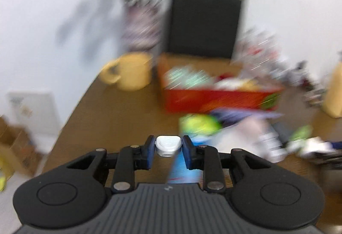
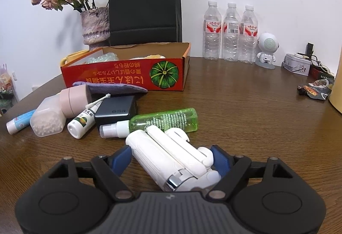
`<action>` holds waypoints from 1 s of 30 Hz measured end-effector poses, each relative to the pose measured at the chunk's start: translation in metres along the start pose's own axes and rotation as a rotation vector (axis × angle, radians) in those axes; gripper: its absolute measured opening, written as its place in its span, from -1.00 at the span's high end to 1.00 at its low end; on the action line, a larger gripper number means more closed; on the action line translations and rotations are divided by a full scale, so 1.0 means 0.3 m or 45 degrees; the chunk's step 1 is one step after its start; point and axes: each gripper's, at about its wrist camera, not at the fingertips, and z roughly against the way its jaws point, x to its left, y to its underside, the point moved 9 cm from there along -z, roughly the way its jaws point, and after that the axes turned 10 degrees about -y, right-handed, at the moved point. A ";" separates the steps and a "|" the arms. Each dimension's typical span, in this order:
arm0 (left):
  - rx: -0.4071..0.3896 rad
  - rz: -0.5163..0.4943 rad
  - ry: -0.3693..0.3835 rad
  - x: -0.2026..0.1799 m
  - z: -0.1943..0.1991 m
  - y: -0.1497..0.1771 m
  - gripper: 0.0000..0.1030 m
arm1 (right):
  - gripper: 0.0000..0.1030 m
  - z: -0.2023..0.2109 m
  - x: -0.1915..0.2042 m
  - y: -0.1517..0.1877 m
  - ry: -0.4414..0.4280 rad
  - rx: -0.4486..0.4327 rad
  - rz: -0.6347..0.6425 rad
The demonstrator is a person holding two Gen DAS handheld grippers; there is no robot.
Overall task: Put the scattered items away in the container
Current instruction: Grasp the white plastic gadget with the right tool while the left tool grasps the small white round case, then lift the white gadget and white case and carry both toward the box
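Left wrist view first, and it is heavily smeared. The left gripper (image 1: 168, 149) has its blue pads closed on a small white cap-shaped piece (image 1: 168, 146), which looks like the top of the blue tube (image 1: 183, 166) trailing below it. It is pitched a little downward, aimed toward the red cardboard box (image 1: 220, 99) ahead across the wooden table (image 1: 111, 118). That box already shows a few items inside, pale green and white shapes too blurred to name. A yellow mug (image 1: 128, 70) stands just left of it.

Right wrist view, sharp. The right gripper (image 2: 171, 159) is angled down at the table, jaws standing wide around a white folding gadget (image 2: 173, 157). Both blue pads sit against its sides, so I judge it gripped, though it seems to lie on the tabletop. Plenty is left outside the box: a green spray bottle (image 2: 164, 120), a black charger brick (image 2: 115, 111), a small white dropper bottle (image 2: 82, 121), a pink-capped jar of beads (image 2: 57, 114), a blue-and-white tube (image 2: 20, 121) and a purple cloth (image 2: 115, 87) touching the red box (image 2: 128, 75). Early going, I'd say; most remains.
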 end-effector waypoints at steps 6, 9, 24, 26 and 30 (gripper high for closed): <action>0.108 -0.173 0.188 -0.298 0.029 0.178 0.47 | -0.56 0.029 0.058 0.058 -0.060 0.071 -0.059; 0.168 -0.200 0.222 -0.372 0.005 0.266 0.47 | -0.57 0.088 0.156 0.098 -0.143 0.116 -0.031; 0.139 -0.289 0.142 -0.403 0.014 0.362 -0.53 | -0.78 0.020 0.207 0.073 -0.141 0.084 -0.211; 0.133 -0.268 0.148 -0.392 0.016 0.361 -0.49 | -0.78 0.043 0.236 0.070 -0.221 0.057 -0.174; 0.131 -0.202 0.155 -0.371 0.011 0.350 -0.33 | -0.80 0.061 0.239 0.061 -0.307 0.023 -0.212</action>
